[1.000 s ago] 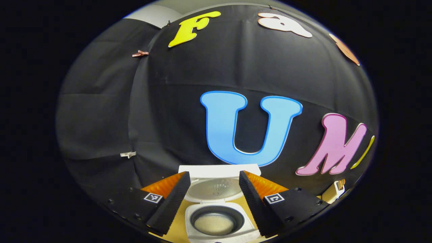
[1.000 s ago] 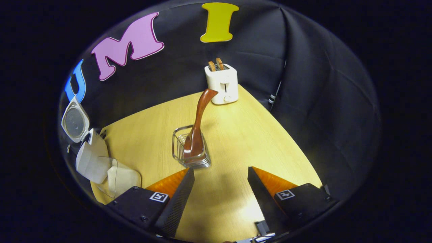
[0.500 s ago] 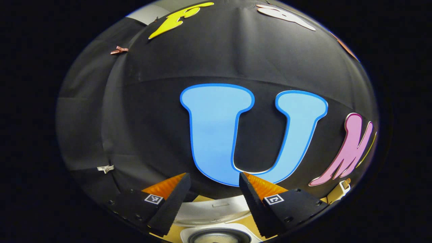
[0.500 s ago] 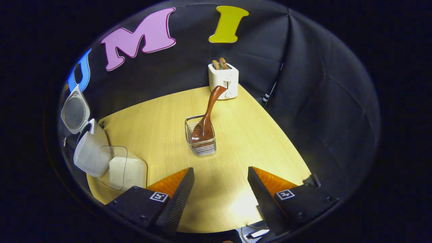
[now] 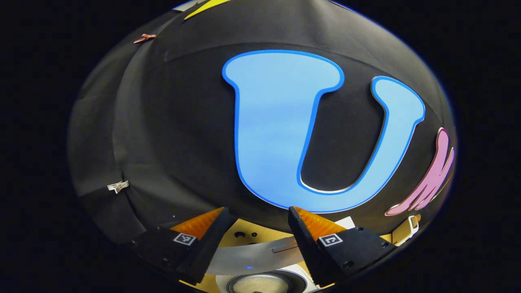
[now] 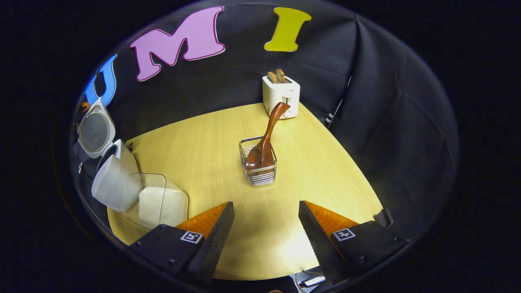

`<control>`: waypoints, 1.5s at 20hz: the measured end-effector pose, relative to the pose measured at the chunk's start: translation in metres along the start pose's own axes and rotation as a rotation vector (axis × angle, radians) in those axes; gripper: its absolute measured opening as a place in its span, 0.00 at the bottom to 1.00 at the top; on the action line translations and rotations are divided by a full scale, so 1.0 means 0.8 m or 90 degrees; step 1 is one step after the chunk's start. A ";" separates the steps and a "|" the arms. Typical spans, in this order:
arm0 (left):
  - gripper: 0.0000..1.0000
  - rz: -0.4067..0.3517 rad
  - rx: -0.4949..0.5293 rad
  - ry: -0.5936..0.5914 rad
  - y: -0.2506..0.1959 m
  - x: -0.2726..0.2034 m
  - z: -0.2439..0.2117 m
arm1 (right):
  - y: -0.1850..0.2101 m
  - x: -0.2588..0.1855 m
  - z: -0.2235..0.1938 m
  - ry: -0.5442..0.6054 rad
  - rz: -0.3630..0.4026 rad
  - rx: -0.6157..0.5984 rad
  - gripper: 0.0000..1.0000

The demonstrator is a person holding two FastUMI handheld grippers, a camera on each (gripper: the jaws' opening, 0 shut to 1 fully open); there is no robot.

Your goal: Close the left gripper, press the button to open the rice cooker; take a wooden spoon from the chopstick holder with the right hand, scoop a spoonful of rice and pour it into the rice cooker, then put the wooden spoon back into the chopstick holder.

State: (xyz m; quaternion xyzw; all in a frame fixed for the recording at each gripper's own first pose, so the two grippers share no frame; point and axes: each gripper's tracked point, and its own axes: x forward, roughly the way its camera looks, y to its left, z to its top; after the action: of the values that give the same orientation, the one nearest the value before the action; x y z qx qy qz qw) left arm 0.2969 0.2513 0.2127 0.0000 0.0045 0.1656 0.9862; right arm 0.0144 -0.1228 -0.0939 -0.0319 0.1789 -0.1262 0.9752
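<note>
Pale wooden counter (image 6: 211, 138) against black cloth walls. Right claw (image 6: 266, 240) spread wide, holding nothing. Wooden spoon (image 6: 265, 140) stands bowl-down in the wire chopstick holder (image 6: 259, 169) at 12 o'clock from it, well apart, handle leaning toward the toaster (image 6: 281, 95). Rice cooker (image 6: 112, 175), lid up, at 10 o'clock, rice container (image 6: 156, 201) beside it. Left claw (image 5: 256, 238) also wide and empty; the rice cooker's pot (image 5: 258, 283) lies just below its fingers at 6 o'clock.
</note>
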 end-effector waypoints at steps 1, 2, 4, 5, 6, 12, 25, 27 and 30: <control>0.93 -0.002 0.016 0.020 -0.005 0.000 -0.008 | 0.000 0.001 0.001 -0.003 0.003 0.002 0.99; 1.00 -0.006 0.018 0.014 -0.011 0.001 -0.005 | 0.000 0.001 0.000 -0.005 0.007 0.008 0.99; 0.96 -0.004 0.015 0.031 -0.020 -0.005 -0.010 | -0.001 -0.001 -0.003 -0.006 0.018 0.026 0.99; 0.97 -0.003 0.006 0.041 -0.023 -0.011 -0.015 | -0.003 -0.001 -0.004 -0.009 0.022 0.033 0.99; 0.97 -0.004 -0.001 0.053 -0.027 -0.017 -0.022 | -0.007 0.000 -0.005 -0.009 0.027 0.040 0.99; 0.97 -0.015 -0.023 0.107 -0.045 -0.068 -0.069 | -0.019 -0.005 -0.006 -0.003 0.062 0.063 0.99; 0.98 0.024 -0.026 0.153 -0.064 -0.141 -0.250 | 0.046 -0.019 0.024 -0.035 0.158 -0.078 0.99; 0.94 0.034 -0.027 0.160 -0.070 -0.150 -0.267 | 0.056 -0.021 0.019 -0.032 0.167 -0.087 0.99; 0.95 0.058 0.003 0.186 -0.074 -0.152 -0.307 | 0.067 -0.022 0.010 -0.025 0.178 -0.079 0.99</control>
State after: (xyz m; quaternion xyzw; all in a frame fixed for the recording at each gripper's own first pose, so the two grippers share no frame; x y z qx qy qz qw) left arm 0.1990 0.1549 -0.0318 -0.0212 0.1486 0.2083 0.9665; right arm 0.0140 -0.0662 -0.0864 -0.0692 0.1701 0.0228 0.9827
